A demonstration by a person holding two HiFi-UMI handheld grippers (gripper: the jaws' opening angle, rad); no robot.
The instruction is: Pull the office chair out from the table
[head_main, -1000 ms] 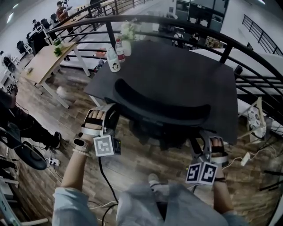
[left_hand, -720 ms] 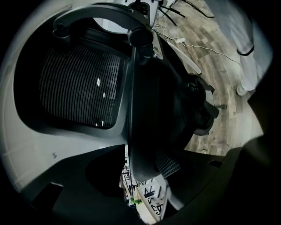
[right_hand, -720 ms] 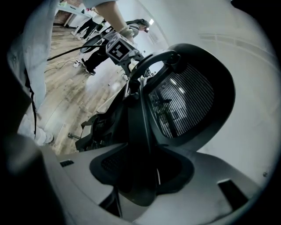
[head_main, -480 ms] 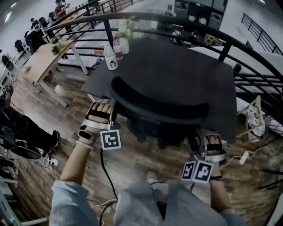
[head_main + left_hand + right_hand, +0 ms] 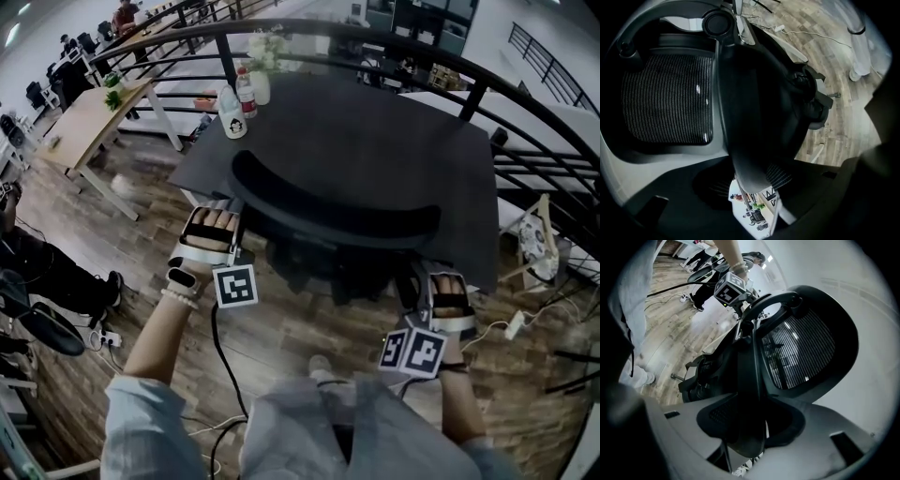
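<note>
Left tool (image 5: 241,236) and right tool (image 5: 418,287) each clamp the chair (image 5: 337,212) back at the counter (image 5: 375,131); next, probably an even backward pull.

- The left tool (image 5: 751,187): its two dark jaws fill the near edge and close from either side on a dark curved bar of the office chair (image 5: 754,108).
- The mesh panel (image 5: 665,98): black weave in a grey frame, left of the gripped bar.
- The round knob (image 5: 717,22): at the bar's far end.
- The wooden floor (image 5: 834,51): pale planks at the right, crossed by a white cable (image 5: 811,33); a white post (image 5: 860,42) stands on it.
</note>
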